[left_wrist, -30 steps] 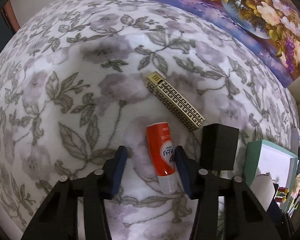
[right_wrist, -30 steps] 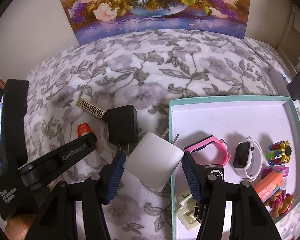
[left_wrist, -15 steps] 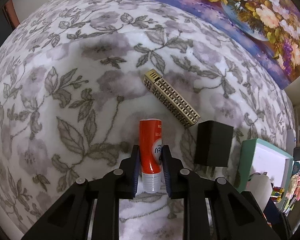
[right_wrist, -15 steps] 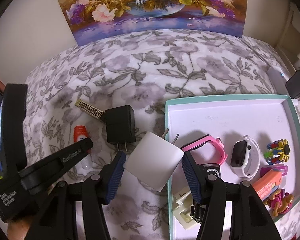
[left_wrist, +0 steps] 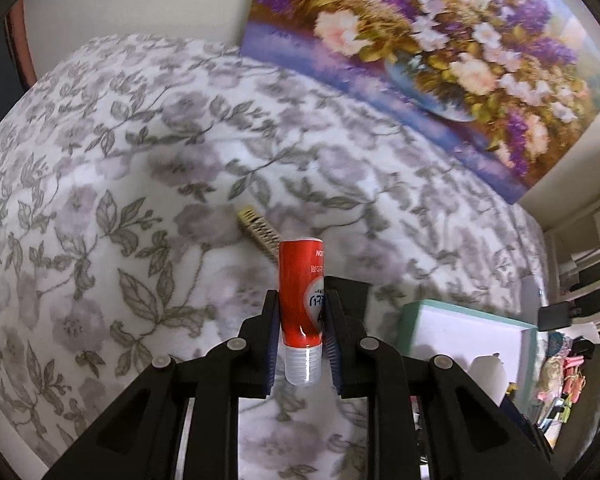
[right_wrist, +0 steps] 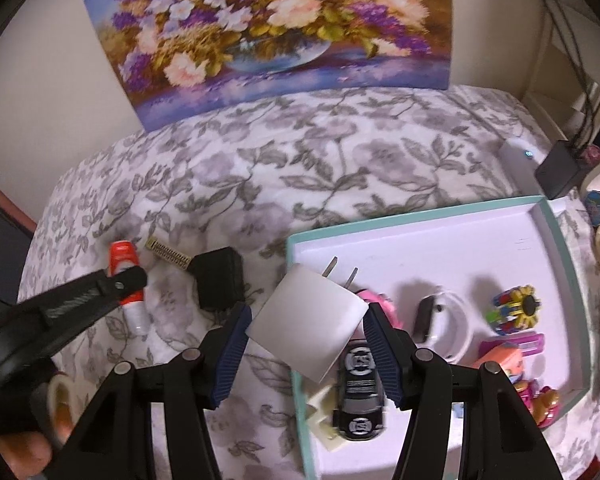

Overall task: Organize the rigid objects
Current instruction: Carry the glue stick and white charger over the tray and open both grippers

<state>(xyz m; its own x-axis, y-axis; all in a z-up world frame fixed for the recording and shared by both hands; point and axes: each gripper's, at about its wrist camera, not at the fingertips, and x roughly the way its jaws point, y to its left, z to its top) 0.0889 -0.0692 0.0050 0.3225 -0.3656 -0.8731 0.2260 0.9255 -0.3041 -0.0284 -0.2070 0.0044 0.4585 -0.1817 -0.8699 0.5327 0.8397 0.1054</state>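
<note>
The left gripper [left_wrist: 302, 332] is clamped across the lower body of the red glue stick [left_wrist: 302, 300], its pale cap end hanging toward the camera and its red end pointing away; a grip this low on the tube probably keeps it from pivoting between the pads; whether the stick is clear of the floral cloth [left_wrist: 100, 200] cannot be told from this view alone. The right gripper [right_wrist: 308, 344] pinches the white plug adapter [right_wrist: 306, 326] by opposite edges, prongs pointing away over the near rim of the teal-edged tray [right_wrist: 556, 232], apparently poised to set it inside.

Only the right wrist view shows the tray's contents: a black toy car [right_wrist: 358, 396] just under the adapter, a white smartwatch [right_wrist: 440, 320], a colourful flower toy [right_wrist: 514, 308]; it also shows the black charger [right_wrist: 218, 282] and the gold patterned bar [right_wrist: 168, 254] lying on the cloth beyond the left claw. The left view shows the bar [left_wrist: 260, 232] partly hidden behind the stick; farthest back leans the flower painting [right_wrist: 268, 28].
</note>
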